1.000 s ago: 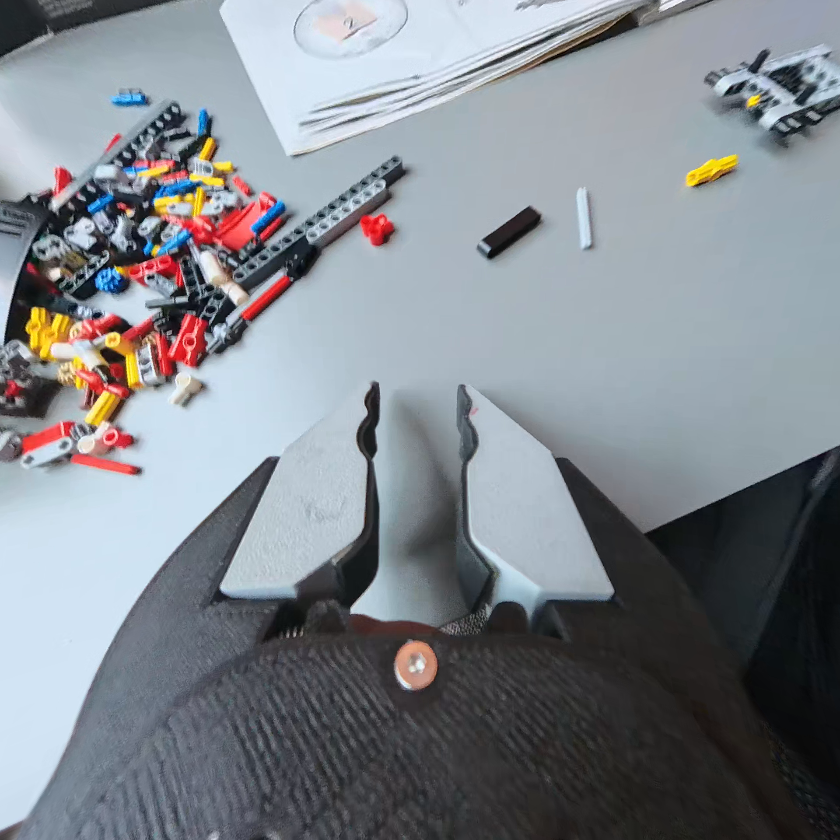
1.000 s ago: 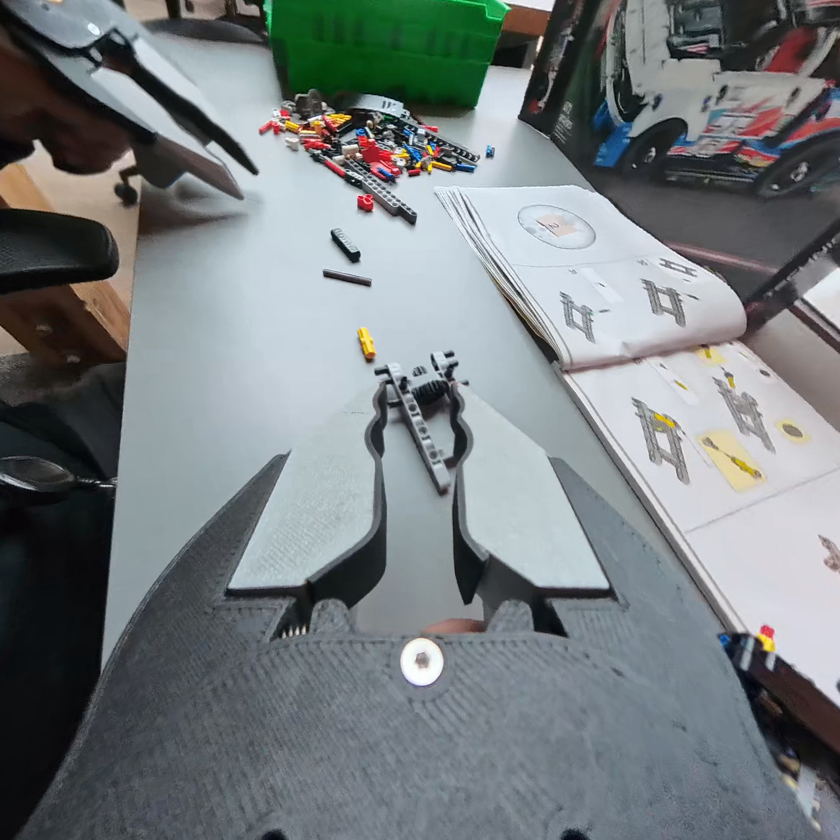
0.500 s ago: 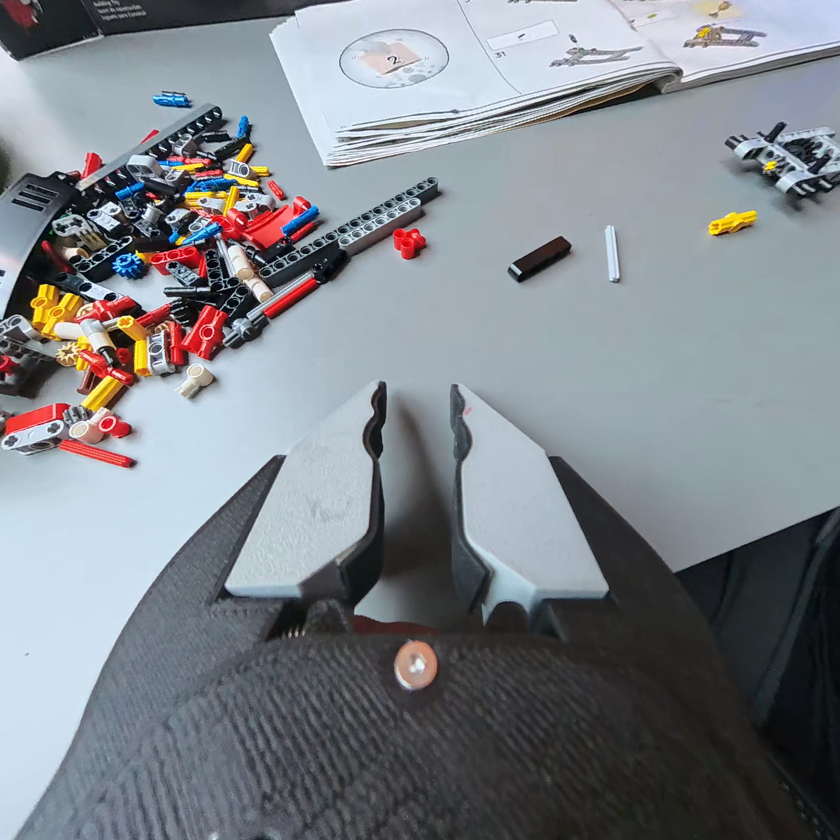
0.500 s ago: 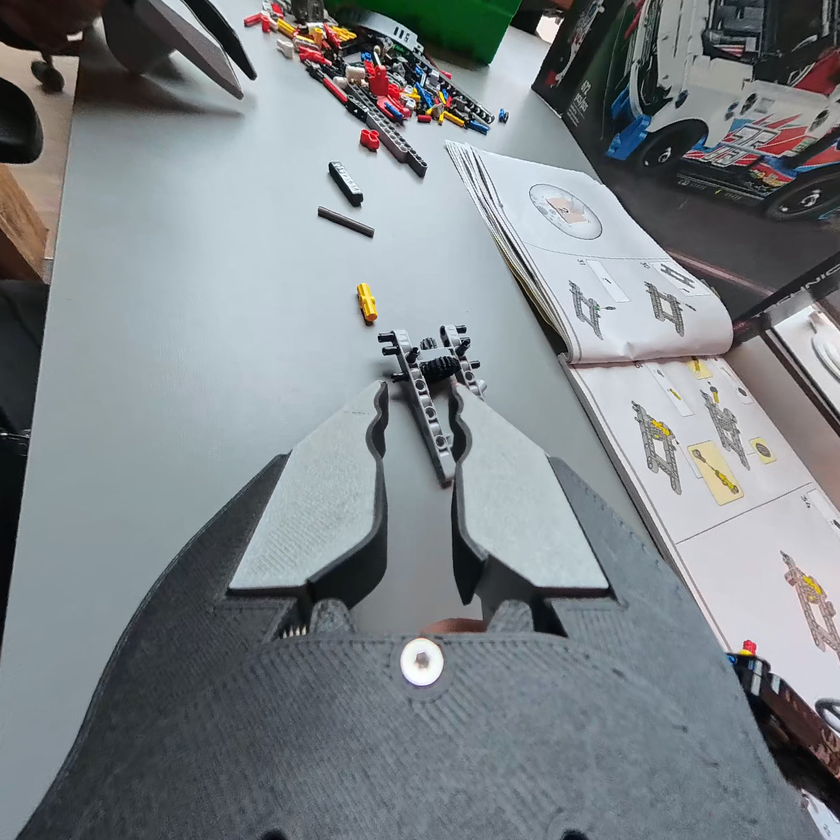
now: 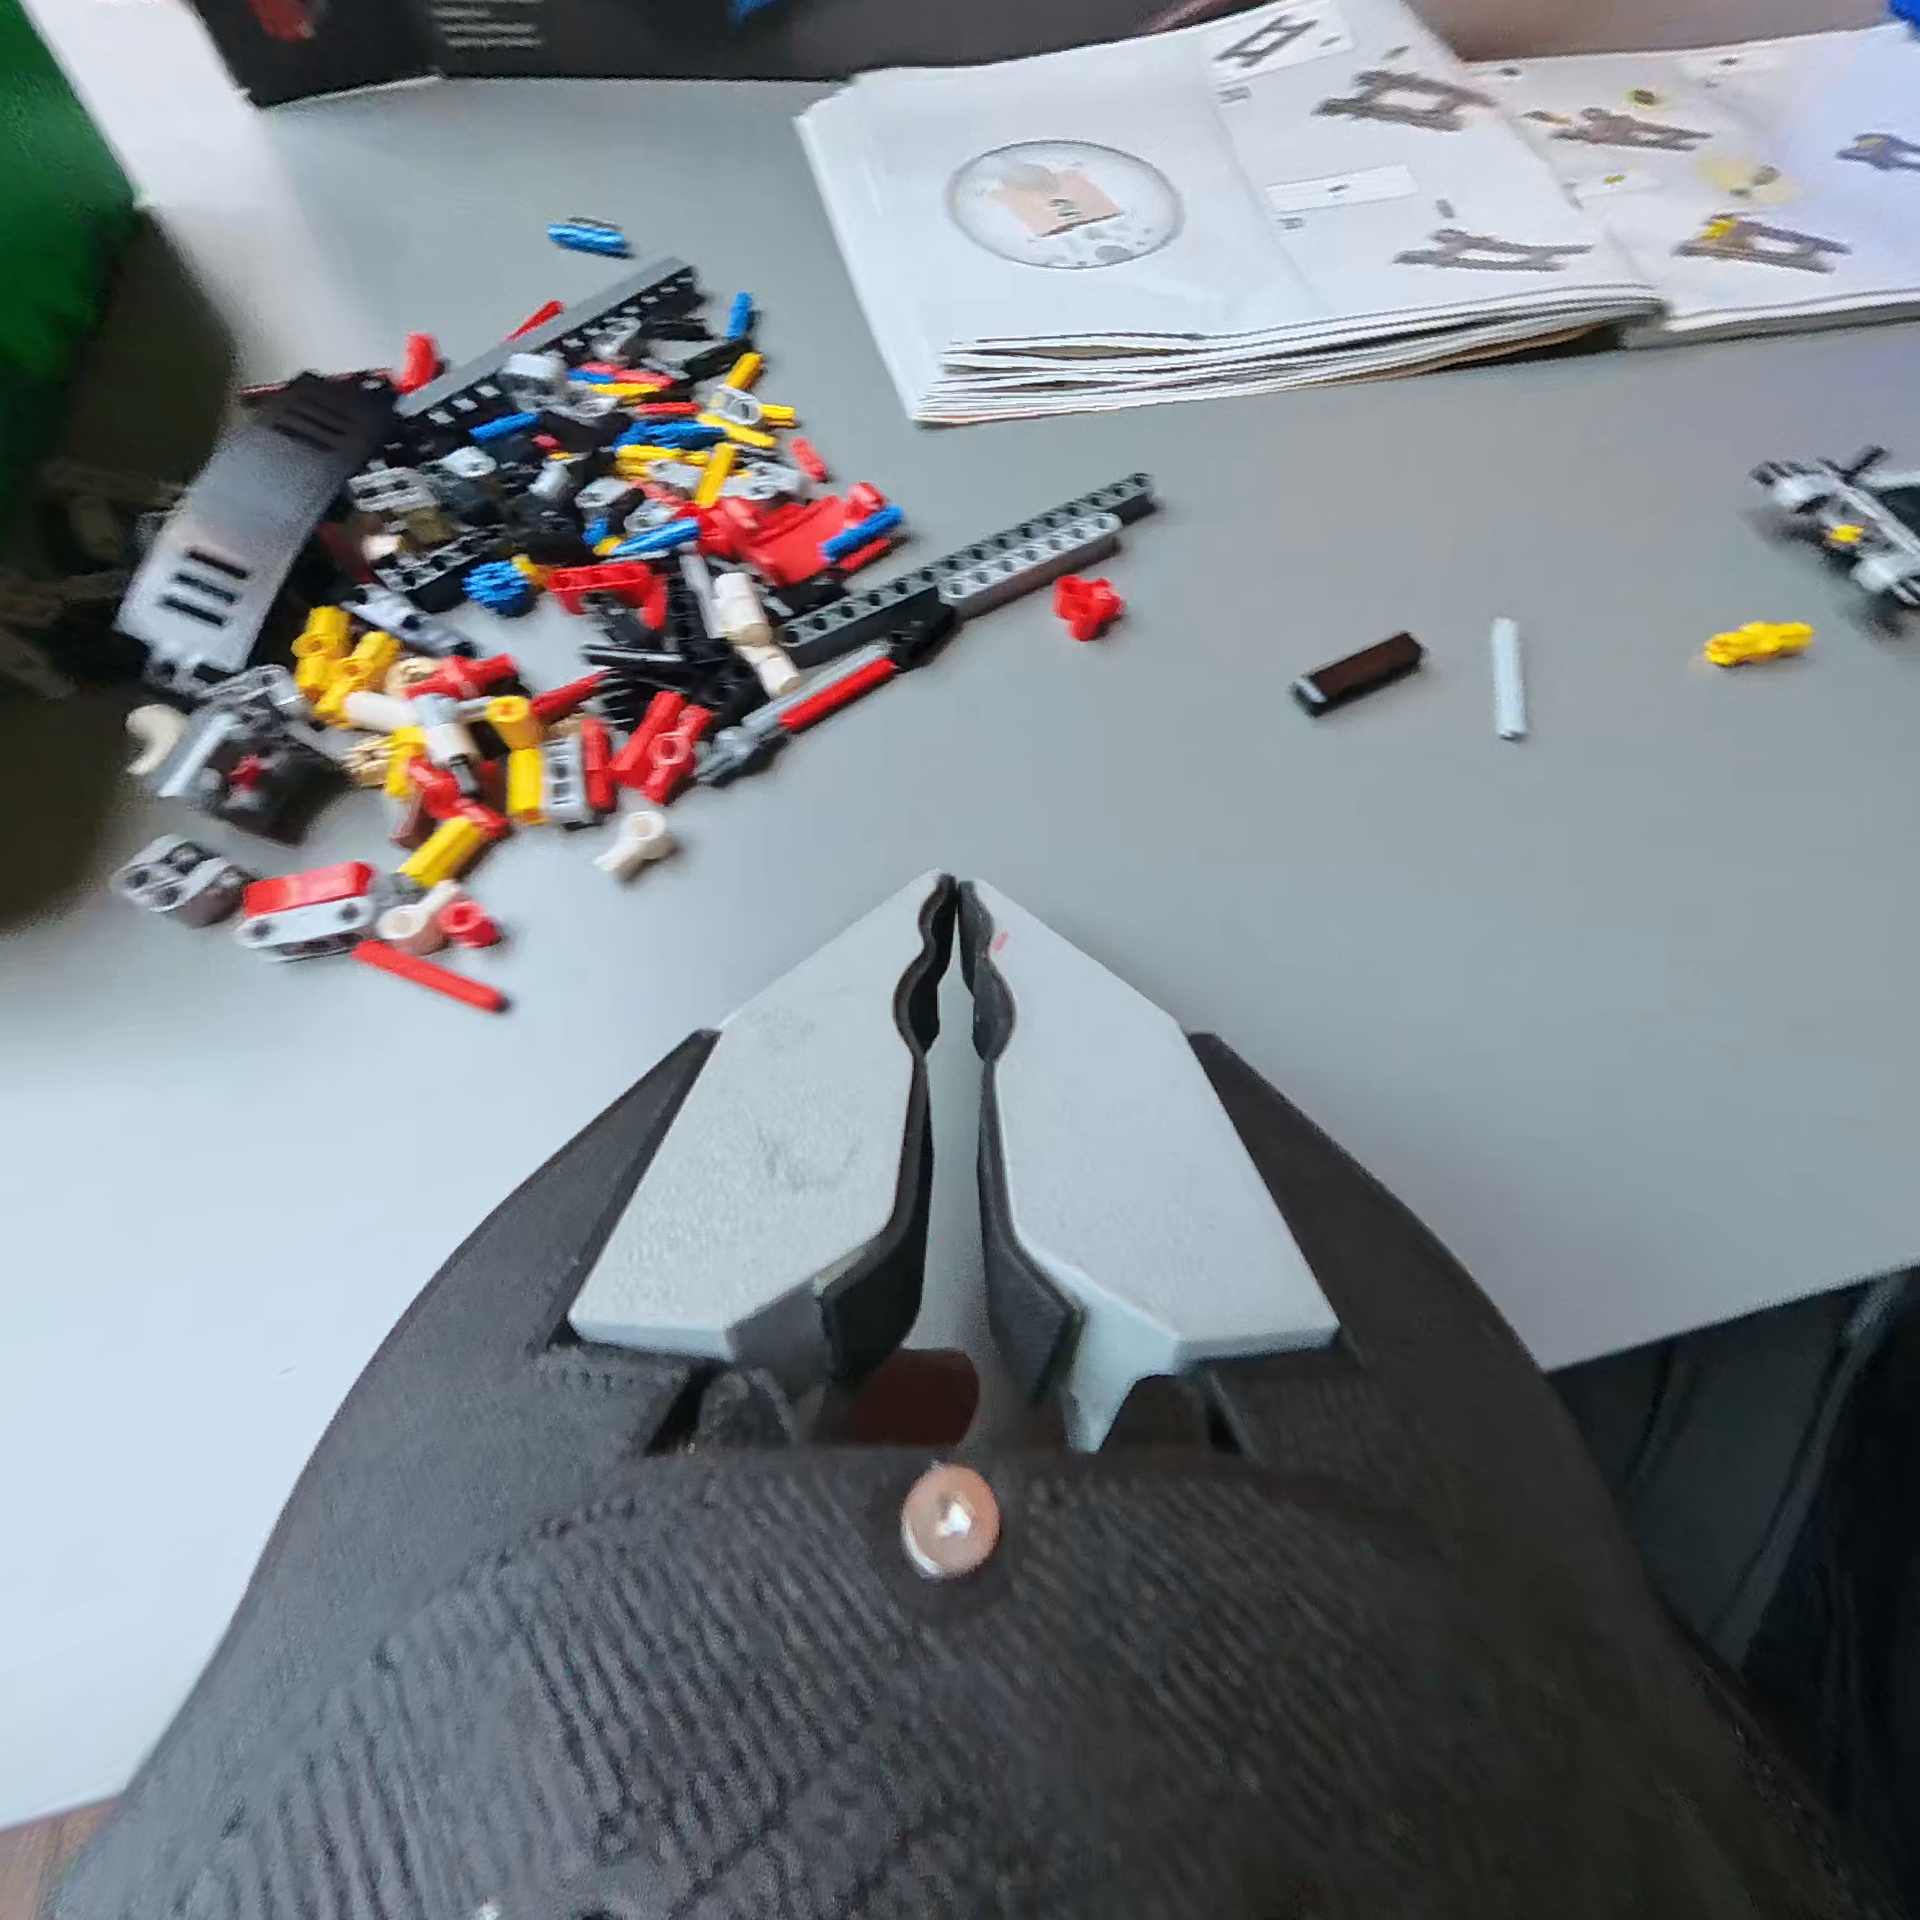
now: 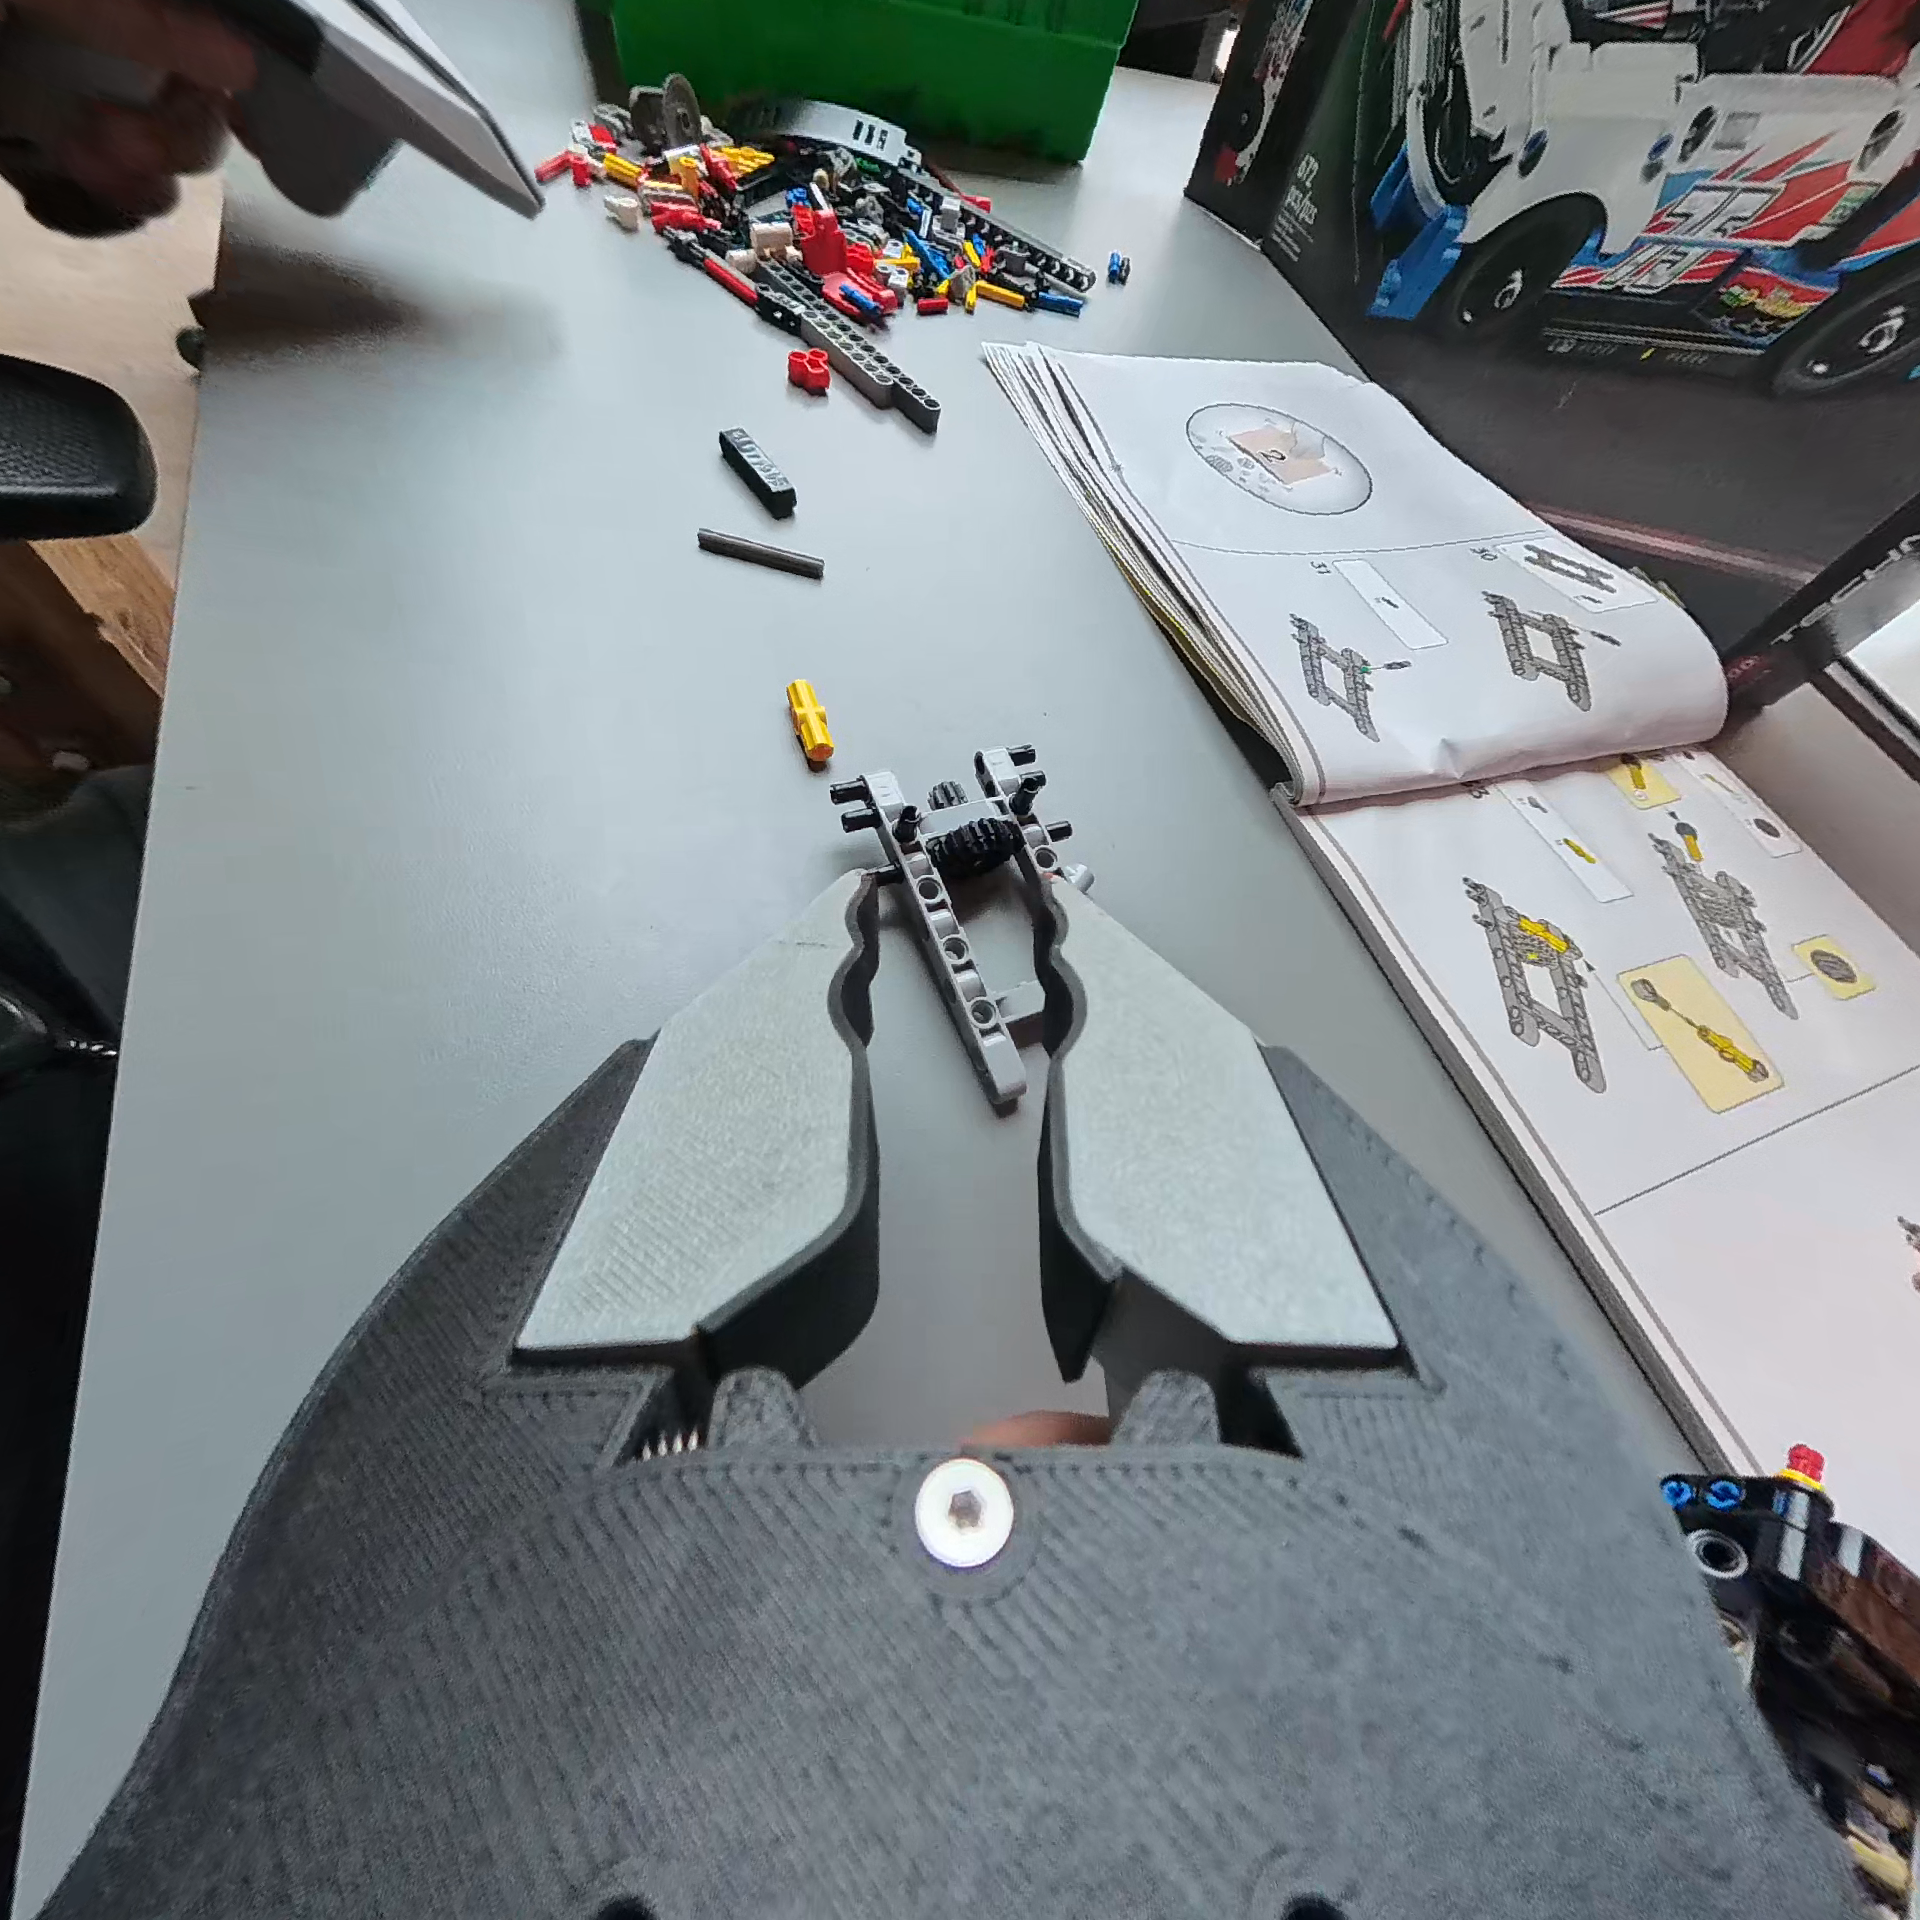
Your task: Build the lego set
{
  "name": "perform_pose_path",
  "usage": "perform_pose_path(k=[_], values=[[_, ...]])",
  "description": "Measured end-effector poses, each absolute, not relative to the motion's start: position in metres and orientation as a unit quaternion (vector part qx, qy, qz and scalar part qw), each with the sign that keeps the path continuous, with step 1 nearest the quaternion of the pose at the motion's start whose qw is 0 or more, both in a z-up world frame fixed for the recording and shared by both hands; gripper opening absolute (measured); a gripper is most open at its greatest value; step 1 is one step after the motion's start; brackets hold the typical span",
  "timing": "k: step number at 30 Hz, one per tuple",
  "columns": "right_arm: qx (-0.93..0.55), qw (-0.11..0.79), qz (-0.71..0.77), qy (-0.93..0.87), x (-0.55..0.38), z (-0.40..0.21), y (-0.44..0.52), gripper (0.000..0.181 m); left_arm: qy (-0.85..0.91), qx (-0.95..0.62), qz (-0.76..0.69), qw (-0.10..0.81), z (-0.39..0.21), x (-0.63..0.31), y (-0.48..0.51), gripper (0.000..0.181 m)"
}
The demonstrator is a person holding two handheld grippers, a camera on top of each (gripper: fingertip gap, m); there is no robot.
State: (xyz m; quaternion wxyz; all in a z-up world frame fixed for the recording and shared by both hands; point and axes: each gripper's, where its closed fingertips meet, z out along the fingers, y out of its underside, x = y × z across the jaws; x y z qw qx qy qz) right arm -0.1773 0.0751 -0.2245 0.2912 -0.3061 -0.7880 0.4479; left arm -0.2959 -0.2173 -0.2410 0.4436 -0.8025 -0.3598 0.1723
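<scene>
Two grippers work over a grey table (image 6: 436,727). The left gripper (image 5: 948,902) has its fingers pressed together at the tips, nothing between them, and hangs above bare table. From its tips, the pile (image 5: 540,603) of loose parts lies at ten o'clock, with a long black beam (image 5: 966,571) jutting out of the pile toward two o'clock. A red connector (image 5: 1087,605) sits just beside that beam's far end. At one o'clock lie a short black brick (image 5: 1357,673) and a pale axle (image 5: 1505,692), near each other but apart. A yellow pin (image 5: 1758,642) lies farther out at two o'clock, and past it the frame (image 5: 1849,520), blurred at the picture's edge. The manual (image 5: 1247,229) lies open at twelve to one o'clock.

The right gripper (image 6: 951,894) has its fingers partly open, straddling the frame (image 6: 951,894), a grey two-beam assembly with a black gear and black pins at its far end. The frame rests on the table; its left beam runs down the gap, and its right beam lies against the right finger (image 6: 1174,1122). Whether the fingers actually grip it I cannot tell. The pin (image 6: 808,721) sits at eleven o'clock just beyond the frame. A green bin (image 6: 862,62) stands at twelve o'clock behind the pile, and the set's box (image 6: 1621,187) at two o'clock. The left gripper shows far off at ten o'clock.
</scene>
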Motion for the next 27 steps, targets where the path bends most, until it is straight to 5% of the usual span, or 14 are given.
perform_pose_path(k=[16, 27], values=[[-0.309, 0.287, 0.452, -0.786, -0.177, -0.224, 0.076, 0.027, -0.398, -0.809, 0.262, 0.344, -0.214, -0.380, -0.292, 0.000], [-0.314, 0.288, 0.452, -0.783, -0.178, -0.223, 0.077, 0.027, -0.347, -0.866, 0.180, 0.310, -0.220, -0.421, -0.265, 0.000]])
